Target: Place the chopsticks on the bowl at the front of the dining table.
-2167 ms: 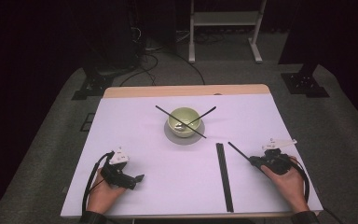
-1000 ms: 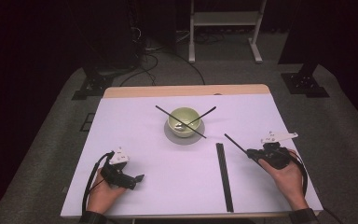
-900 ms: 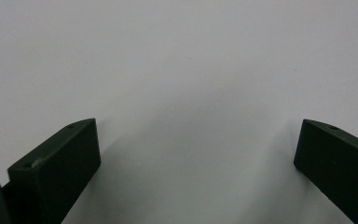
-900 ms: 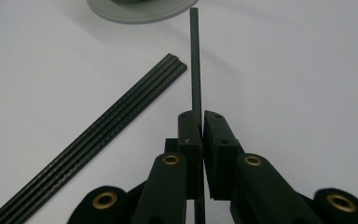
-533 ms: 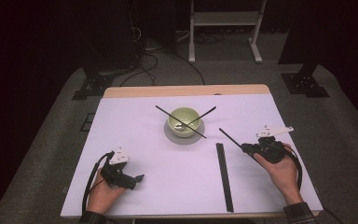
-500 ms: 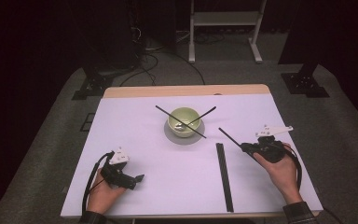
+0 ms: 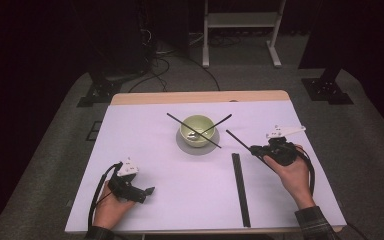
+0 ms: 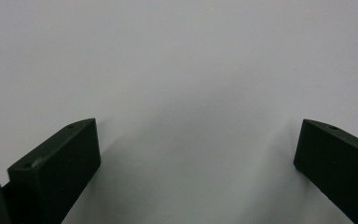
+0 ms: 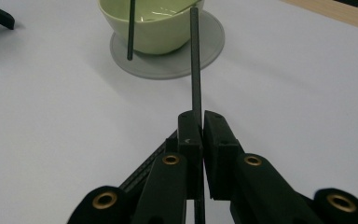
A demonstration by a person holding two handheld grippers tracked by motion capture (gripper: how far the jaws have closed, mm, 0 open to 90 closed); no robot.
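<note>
A pale green bowl (image 7: 198, 129) sits on a grey saucer (image 7: 186, 148) at the table's middle. Two thin black sticks (image 7: 185, 125) lie crossed over its rim. My right gripper (image 7: 256, 150) hangs to the bowl's right, shut on a third black stick (image 7: 237, 139) whose tip points at the bowl. In the right gripper view the pads (image 9: 189, 133) clamp that stick (image 9: 195, 65), with the bowl (image 9: 144, 28) and saucer (image 9: 205, 49) just beyond. My left gripper (image 7: 149, 192) rests open near the front left; its jaws (image 8: 198, 140) stand wide over bare table.
A long flat black strip (image 7: 240, 187) lies lengthwise on the white table top (image 7: 170, 200), just left of my right hand. The wooden far edge (image 7: 200, 97) ends the table; dark floor with cables and stand legs lies beyond.
My right gripper has carried the stick away from the person and leftward, toward the bowl, rising a little. The left gripper has kept still.
</note>
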